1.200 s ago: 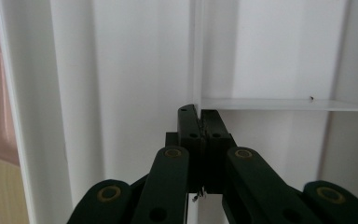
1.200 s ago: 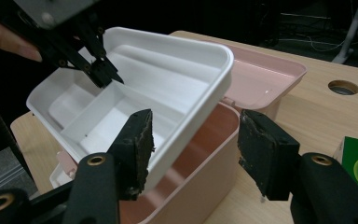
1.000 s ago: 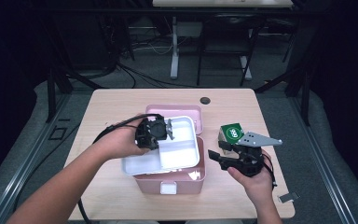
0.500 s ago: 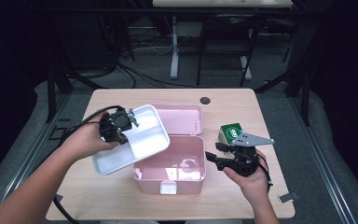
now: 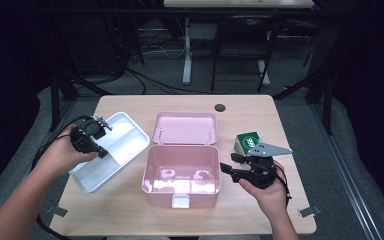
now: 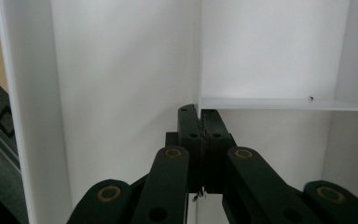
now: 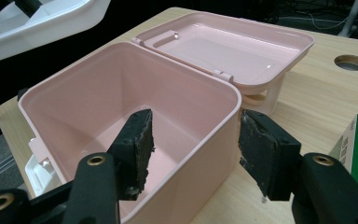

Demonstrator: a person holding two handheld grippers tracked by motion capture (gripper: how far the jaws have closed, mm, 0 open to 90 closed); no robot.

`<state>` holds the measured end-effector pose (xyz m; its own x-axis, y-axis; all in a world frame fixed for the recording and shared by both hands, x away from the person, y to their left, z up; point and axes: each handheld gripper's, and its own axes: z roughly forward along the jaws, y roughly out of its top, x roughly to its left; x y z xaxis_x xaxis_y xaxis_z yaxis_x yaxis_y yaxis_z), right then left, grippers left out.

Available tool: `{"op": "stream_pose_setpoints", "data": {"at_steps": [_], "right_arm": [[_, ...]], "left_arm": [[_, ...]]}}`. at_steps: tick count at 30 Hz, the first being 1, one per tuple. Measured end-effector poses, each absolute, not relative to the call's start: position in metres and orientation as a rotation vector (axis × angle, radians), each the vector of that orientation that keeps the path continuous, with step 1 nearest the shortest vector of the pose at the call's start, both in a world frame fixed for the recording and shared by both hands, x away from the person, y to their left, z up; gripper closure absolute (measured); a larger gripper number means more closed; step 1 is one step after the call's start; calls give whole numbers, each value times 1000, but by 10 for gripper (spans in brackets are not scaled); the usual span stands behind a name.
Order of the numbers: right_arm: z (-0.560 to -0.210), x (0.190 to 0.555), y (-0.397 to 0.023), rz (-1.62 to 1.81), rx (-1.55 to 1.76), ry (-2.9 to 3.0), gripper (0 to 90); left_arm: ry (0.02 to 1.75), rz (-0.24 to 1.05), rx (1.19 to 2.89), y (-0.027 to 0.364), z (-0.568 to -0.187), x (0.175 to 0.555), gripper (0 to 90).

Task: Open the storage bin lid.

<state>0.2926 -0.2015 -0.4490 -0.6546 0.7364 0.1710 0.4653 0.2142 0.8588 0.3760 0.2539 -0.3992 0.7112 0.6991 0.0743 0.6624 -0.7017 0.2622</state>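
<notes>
Pink box (image 5: 181, 175) stands open on the desk (image 5: 290, 125), just left of the right gripper (image 5: 236, 169), whose half-open, empty jaws straddle its wall. Left gripper (image 5: 96, 142), clamped on the white tray's (image 5: 125, 142) divider, holds it left of the box.

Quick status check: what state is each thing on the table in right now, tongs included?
Pink box: open, inside bare, lid laid back flat behind it.
White tray: out of the box, gripped by its inner divider, at the table's left edge.
Left tongs: shut on the tray's divider.
Right tongs: open, straddling the box's right wall, pads clear of it.
Green carton: on the table, right of the box.
</notes>
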Motion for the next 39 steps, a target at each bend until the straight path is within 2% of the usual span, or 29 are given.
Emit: {"op": "stream_pose_setpoints", "data": {"at_steps": [18, 26, 39], "right_arm": [[-453, 295, -201, 1408, 1147, 2212, 444], [-453, 295, -202, 1407, 1147, 2223, 444], [-454, 296, -202, 1404, 1153, 2224, 445]], "left_arm": [[1272, 121, 2707, 278, -494, 385, 893], [1296, 116, 2724, 276, -520, 388, 893], [1314, 97, 2728, 278, -536, 391, 892]]}}
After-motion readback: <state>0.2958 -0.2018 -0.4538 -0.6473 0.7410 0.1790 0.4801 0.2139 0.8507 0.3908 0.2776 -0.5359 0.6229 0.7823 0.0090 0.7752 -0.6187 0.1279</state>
